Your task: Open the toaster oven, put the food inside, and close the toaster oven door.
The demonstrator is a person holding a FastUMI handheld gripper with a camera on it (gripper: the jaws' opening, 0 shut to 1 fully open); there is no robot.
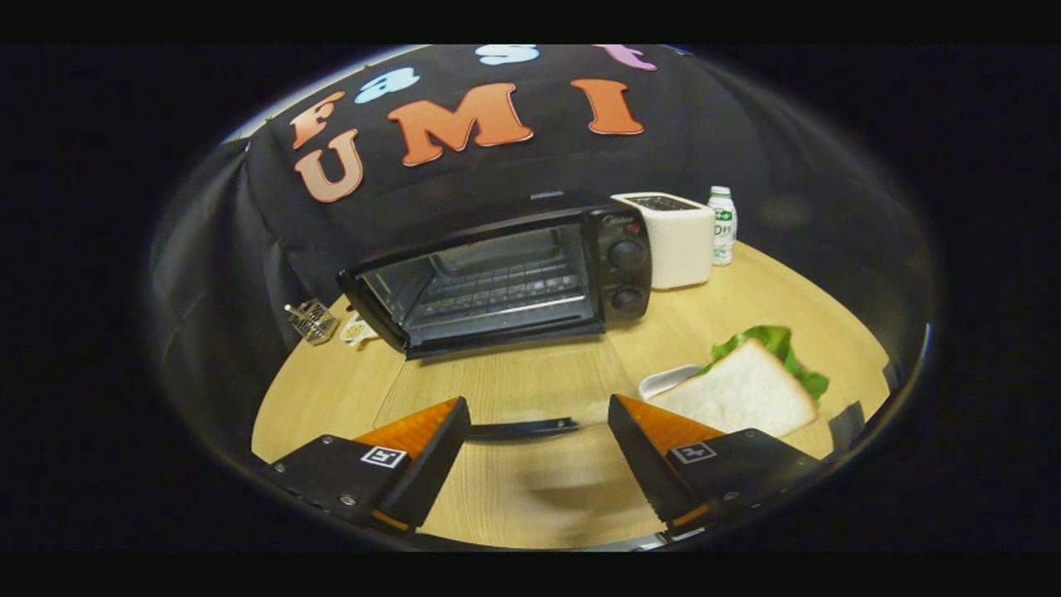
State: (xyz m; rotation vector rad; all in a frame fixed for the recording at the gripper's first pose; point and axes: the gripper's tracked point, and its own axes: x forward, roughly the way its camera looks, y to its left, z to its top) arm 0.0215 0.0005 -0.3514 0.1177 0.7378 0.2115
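Note:
The black toaster oven (514,278) stands at the back of the wooden table (514,381), and its wire rack shows inside. Its glass door lies folded down towards me, and the dark door handle (522,429) sits between my fingertips. My gripper (539,413) is open, fingers wide apart, neither pressing on the handle. The food, a sandwich (746,388) of white bread with green lettuce, rests on a white plate (663,381) just beyond my right finger.
A white toaster (675,236) and a small white bottle (723,224) stand right of the oven. A small wire rack piece (313,321) and a pale small item (358,332) lie left of it. Black cloth walls close in the back and left.

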